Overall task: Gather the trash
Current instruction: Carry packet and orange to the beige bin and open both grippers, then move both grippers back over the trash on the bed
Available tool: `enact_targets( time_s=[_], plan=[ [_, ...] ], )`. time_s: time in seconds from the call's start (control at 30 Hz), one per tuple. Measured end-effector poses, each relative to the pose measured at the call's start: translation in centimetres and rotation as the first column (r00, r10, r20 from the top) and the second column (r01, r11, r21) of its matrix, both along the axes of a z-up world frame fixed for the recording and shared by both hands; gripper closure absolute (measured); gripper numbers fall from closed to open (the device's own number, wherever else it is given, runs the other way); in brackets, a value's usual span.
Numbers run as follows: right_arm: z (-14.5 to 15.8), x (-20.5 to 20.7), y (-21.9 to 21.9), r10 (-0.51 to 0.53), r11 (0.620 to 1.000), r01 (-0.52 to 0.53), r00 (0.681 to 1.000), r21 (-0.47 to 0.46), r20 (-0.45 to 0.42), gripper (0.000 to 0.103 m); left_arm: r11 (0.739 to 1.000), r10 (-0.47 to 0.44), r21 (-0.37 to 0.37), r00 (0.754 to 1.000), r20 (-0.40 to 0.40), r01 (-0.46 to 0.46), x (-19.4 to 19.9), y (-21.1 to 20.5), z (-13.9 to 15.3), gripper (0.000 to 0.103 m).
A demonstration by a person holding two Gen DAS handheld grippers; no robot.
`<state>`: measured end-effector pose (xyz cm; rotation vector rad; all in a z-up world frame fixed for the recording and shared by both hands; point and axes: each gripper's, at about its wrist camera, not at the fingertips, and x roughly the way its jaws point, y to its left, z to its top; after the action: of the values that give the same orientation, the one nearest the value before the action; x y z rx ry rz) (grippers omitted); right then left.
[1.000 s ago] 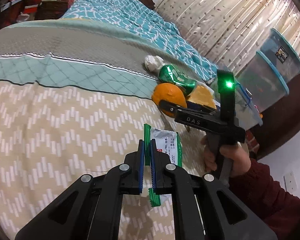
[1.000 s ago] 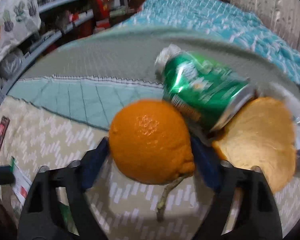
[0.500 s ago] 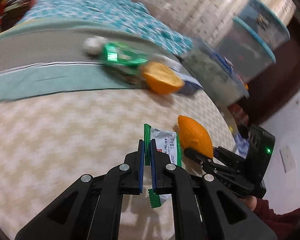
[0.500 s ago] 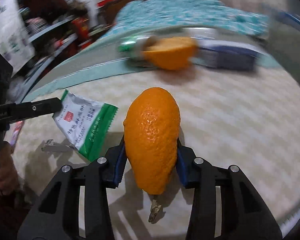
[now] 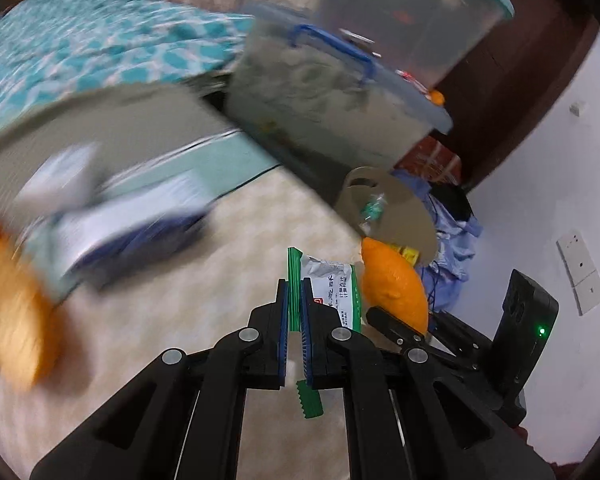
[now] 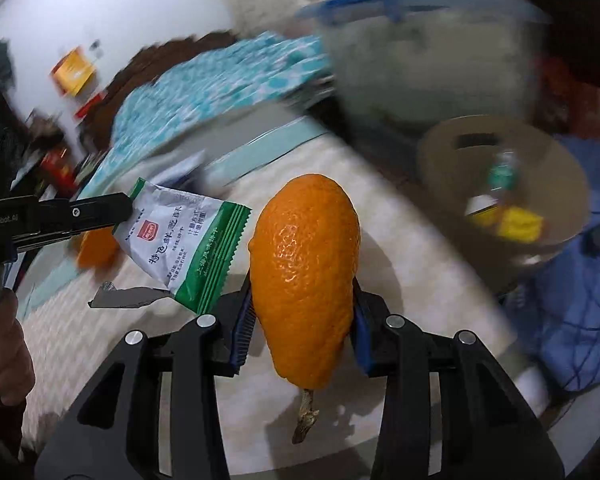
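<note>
Right wrist: orange between hand-held gripper pads.

Open air lies above the round tan cardboard bin beside the bed; large clear plastic storage tubs with blue lids crowd close behind it; blue crumpled cloth fills the floor alongside

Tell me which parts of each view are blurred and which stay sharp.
Left wrist view: the bed clutter at left smears, while the green-and-white snack wrapper in the left tool is crisp. Right wrist view: the tan bin blurs; the squashed orange peel stays sharp.
</note>
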<state>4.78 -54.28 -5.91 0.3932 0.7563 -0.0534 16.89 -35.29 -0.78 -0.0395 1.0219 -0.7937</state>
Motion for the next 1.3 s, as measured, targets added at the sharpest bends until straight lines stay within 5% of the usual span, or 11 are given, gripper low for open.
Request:
enact_targets(
  time_s=[0.2, 0.27, 0.3, 0.37, 0.53, 0.8, 1.03, 1.13, 1.3],
  plan=[
    [0.0, 1.0, -9.9, -0.163, 0.987, 0.163, 0.986, 0.011, 0.016, 0.060, 0.994, -0.108, 0.012, 0.993, 0.052, 0.108, 2.9, -12.5, 2.2, 0.098],
    [-0.4, 1.5, -12.3, -0.201, 0.979, 0.201, 0.980, 0.020, 0.011, 0.056, 0.992, -0.127, 0.023, 0.989, 0.079, 0.125, 3.4, -16.4, 2.2, 0.096],
    [-0.7, 1.4, -13.4, -0.217, 0.976, 0.216, 0.976, 0.032, 0.008, 0.045, 0.992, -0.128, 0.030, 0.988, 0.090, 0.126, 3.5, -17.5, 2.0, 0.092],
    [-1.2, 1.5, -15.0, -0.252, 0.967, 0.252, 0.968, 0.044, -0.003, 0.028, 0.989, -0.136, 0.066, 0.986, 0.094, 0.130, 4.0, -20.5, 0.9, 0.040],
    [-0.5, -0.6, -15.4, -0.345, 0.938, 0.343, 0.935, 0.043, 0.081, 0.027, 0.980, -0.153, 0.141, 0.982, 0.111, 0.137, 2.8, -21.4, -1.1, 0.037],
    [1.3, -0.8, -10.5, -0.256, 0.963, 0.239, 0.954, 0.121, 0.154, 0.032, 0.990, -0.090, 0.119, 0.992, 0.089, 0.079, -0.1, -10.7, -0.8, 0.037],
    [1.7, 4.8, 0.5, 0.078, 0.973, -0.102, 0.990, 0.209, 0.121, 0.043, 0.987, 0.062, 0.141, 0.994, 0.087, -0.074, -3.6, 4.2, -1.3, 0.036],
    [1.3, 7.1, 6.7, 0.222, 0.945, -0.240, 0.970, 0.222, 0.102, 0.045, 0.972, 0.194, 0.133, 0.981, 0.026, -0.196, -3.8, 11.6, -2.3, 0.036],
    [1.3, 10.6, 15.9, 0.391, 0.894, -0.400, 0.916, 0.201, 0.087, 0.046, 0.914, 0.403, 0.080, 0.913, -0.062, -0.398, -3.0, 21.9, -3.5, 0.037]
  ],
)
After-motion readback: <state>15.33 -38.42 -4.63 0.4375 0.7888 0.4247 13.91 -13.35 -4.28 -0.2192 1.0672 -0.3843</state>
